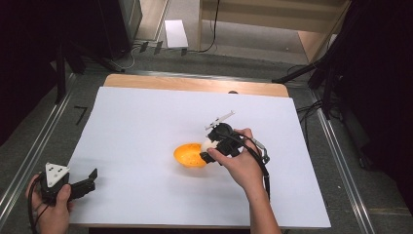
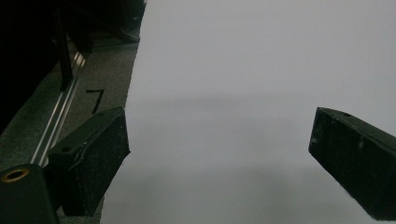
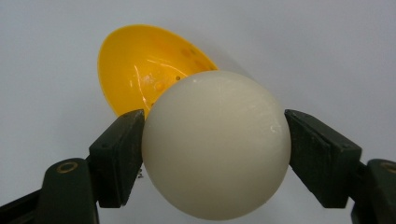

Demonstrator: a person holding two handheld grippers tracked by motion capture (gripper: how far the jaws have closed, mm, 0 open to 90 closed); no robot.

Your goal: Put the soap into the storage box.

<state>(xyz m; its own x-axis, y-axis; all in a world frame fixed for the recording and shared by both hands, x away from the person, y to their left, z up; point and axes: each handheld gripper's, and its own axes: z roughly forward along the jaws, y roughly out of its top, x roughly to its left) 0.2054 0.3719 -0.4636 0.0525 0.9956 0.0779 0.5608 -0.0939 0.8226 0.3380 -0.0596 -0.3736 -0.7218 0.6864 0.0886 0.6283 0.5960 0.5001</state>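
Clamped squarely between both jaws of the right gripper, the white ball hangs just beside the orange bowl, evidently poised for depositing, while the left gripper idles unclenched at the table's near-left corner.

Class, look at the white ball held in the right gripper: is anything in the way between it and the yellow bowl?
Nothing visible. The right gripper is shut on the white ball, right at the near rim of the yellow bowl; its hollow looks empty. The left gripper is far off, open.
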